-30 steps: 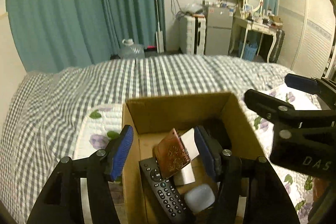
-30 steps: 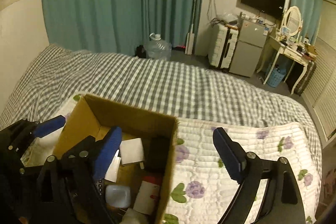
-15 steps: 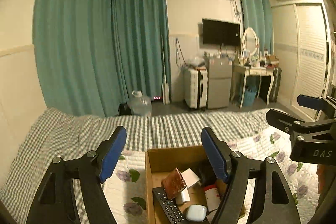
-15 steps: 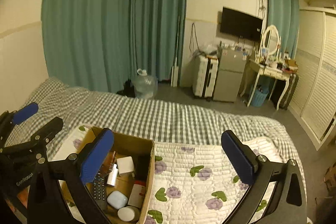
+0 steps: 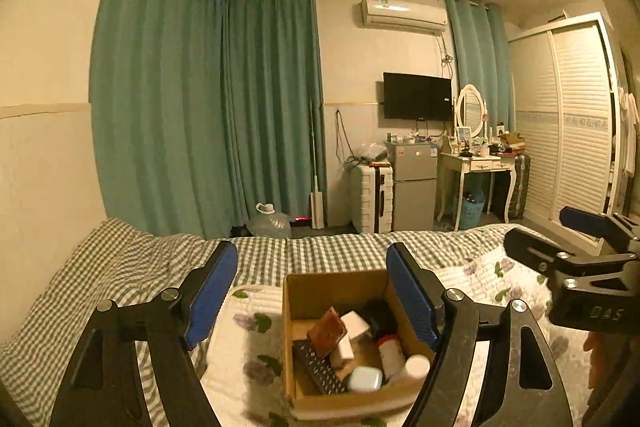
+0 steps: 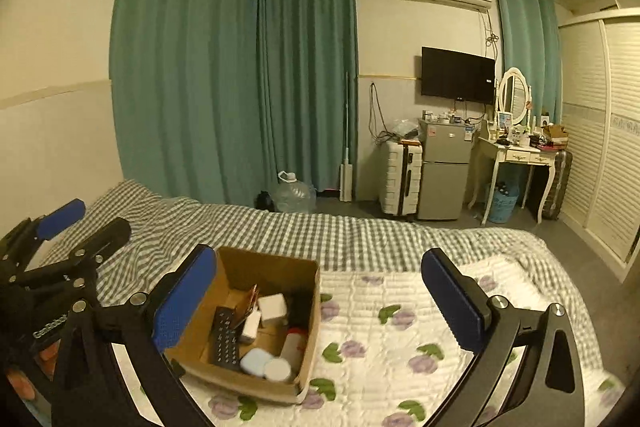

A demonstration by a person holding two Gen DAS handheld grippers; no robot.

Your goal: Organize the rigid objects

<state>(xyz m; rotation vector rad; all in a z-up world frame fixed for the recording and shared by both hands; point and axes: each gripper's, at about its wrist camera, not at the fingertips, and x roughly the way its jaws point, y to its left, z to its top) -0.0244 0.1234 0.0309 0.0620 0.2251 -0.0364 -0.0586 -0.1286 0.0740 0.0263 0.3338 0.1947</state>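
Open brown cardboard box (image 6: pixel 310 311) sat on white flower-print quilt (image 6: pixel 400 327), holding black remote control (image 6: pixel 224 343) and small items. Left gripper (image 5: pixel 312 301) and right gripper (image 6: pixel 316 297) both spread wide, empty, above it.

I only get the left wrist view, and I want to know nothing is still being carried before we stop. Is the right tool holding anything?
Observer: No. The right tool is open, and there is nothing between its pads.
Operator: My left tool hides the right wall of the box. What lies along that wall?
Observer: A red-capped bottle lies inside the box, close along that wall, with its cap pointing toward the far end.
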